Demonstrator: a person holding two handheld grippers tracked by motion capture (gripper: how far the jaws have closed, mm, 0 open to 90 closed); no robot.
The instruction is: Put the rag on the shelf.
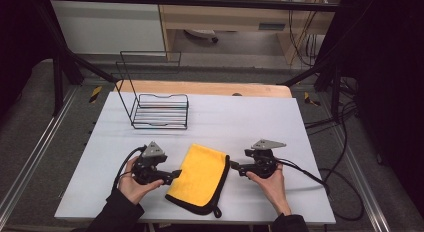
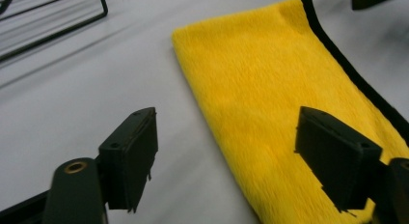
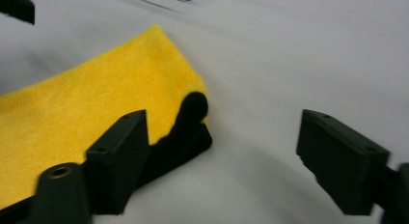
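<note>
A: High view — folded yellow plush cloth with black trim (image 1: pixel 199 178) lies on the white table (image 1: pixel 250 122) between the left gripper (image 1: pixel 172 176) and right gripper (image 1: pixel 234 167). Long axis?

B: Running near-left to far-right; black hanging loop points toward the person. Left sits closer.

A: Left gripper view?

B: Jaws wide, empty — cloth's long edge between them, black wire rack (image 2: pixel 48 21) beyond.

A: Right gripper view?

B: Jaws wide, empty; cloth's black-trimmed corner just beside the left-hand jaw.
</note>
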